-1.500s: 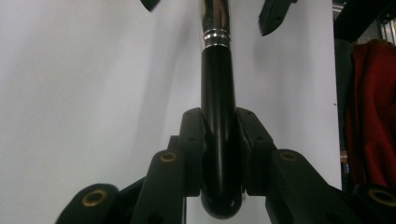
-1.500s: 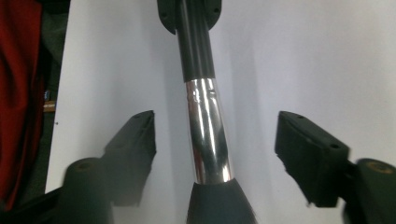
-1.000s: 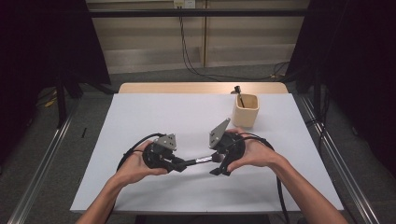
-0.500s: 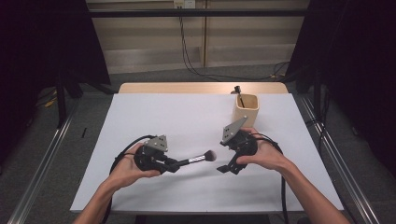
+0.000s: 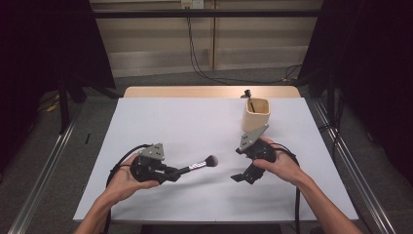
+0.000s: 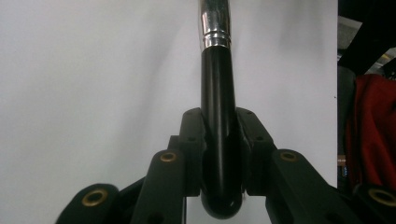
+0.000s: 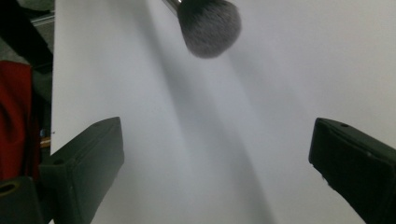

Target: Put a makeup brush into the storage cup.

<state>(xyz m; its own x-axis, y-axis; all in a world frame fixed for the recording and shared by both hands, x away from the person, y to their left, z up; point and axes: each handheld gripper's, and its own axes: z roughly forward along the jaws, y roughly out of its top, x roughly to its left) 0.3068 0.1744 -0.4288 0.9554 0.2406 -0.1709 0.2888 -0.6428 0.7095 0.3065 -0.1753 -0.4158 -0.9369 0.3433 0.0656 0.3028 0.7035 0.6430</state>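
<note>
Handoff's done: right gripper (image 5: pixel 242 176) is spreading off the brush (image 5: pixel 198 165), backing toward 3 o'clock; left gripper (image 5: pixel 171 173) is pinching its handle alone.

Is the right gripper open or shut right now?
Open. The right gripper has just been opening; its jaws stand wide apart with nothing between, and the brush lies beyond them.

Brush (image 5: pixel 197 165) left of cup (image 5: pixel 256 114), cup at table's (image 5: pixel 195 117) far right.
</note>
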